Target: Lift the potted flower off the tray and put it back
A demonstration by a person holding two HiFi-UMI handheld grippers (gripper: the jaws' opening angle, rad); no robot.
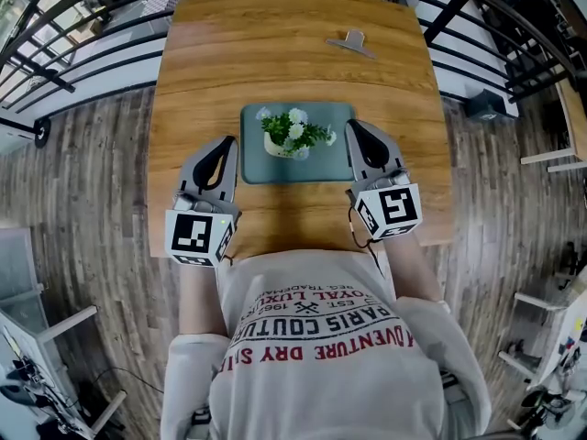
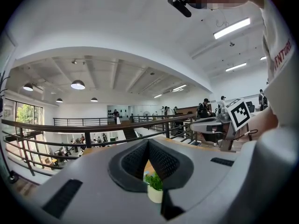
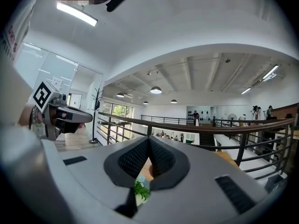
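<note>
The potted flower (image 1: 295, 136), white blooms and green leaves in a small pale pot, stands on the grey-green tray (image 1: 257, 168) in the middle of the wooden table (image 1: 275, 44). My left gripper (image 1: 230, 141) lies just left of the tray and my right gripper (image 1: 352, 125) just right of it, both pointing away from me. Both are shut with their tips together and hold nothing. In the left gripper view the flower (image 2: 154, 183) peeks out below the closed left gripper (image 2: 148, 140). The right gripper view shows the flower (image 3: 140, 190) under the closed right gripper (image 3: 149, 138).
A small grey metal clip (image 1: 350, 42) lies near the table's far edge. Black railings (image 1: 83, 35) run round the table's far side and both ends. The person's torso (image 1: 321, 337) is against the near edge.
</note>
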